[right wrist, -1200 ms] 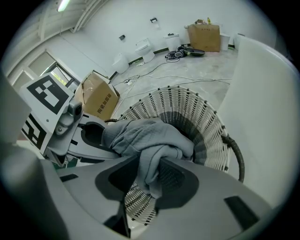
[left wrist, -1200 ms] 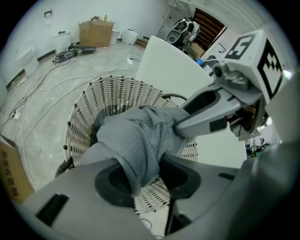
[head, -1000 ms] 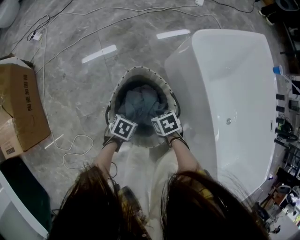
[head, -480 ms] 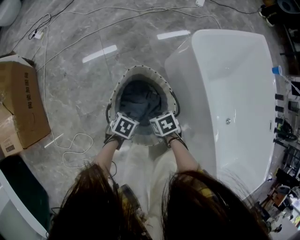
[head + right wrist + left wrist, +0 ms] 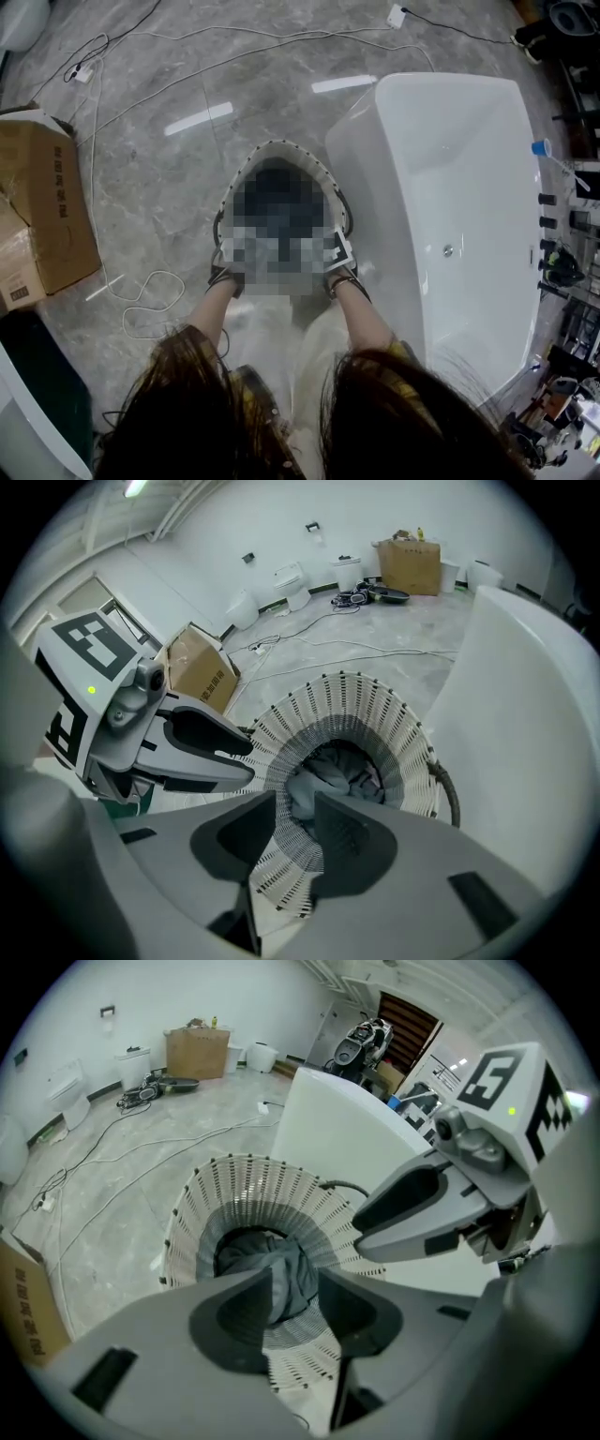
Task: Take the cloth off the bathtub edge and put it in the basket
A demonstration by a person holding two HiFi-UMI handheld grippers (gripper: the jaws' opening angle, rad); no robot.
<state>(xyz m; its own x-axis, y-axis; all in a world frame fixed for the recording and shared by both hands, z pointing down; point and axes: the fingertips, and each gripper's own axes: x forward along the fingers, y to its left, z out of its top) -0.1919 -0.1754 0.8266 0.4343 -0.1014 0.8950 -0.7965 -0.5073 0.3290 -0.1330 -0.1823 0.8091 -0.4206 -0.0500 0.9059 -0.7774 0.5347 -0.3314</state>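
Observation:
A grey cloth hangs down into the white perforated basket, which stands on the floor beside the white bathtub. My left gripper is shut on a fold of the cloth just above the basket's near rim. In the right gripper view the cloth fills the basket, and my right gripper is shut on another fold. Each gripper shows in the other's view: the right gripper and the left gripper sit side by side. In the head view a blurred patch hides the basket's inside and both grippers.
The bathtub stands right of the basket, close against it. An open cardboard box sits at the left, and white cables trail over the grey marble floor. Toilets and another box line the far wall.
The cloth has dropped from a bulge near the basket's rim to deeper inside. Both grippers have stayed together at the near rim.

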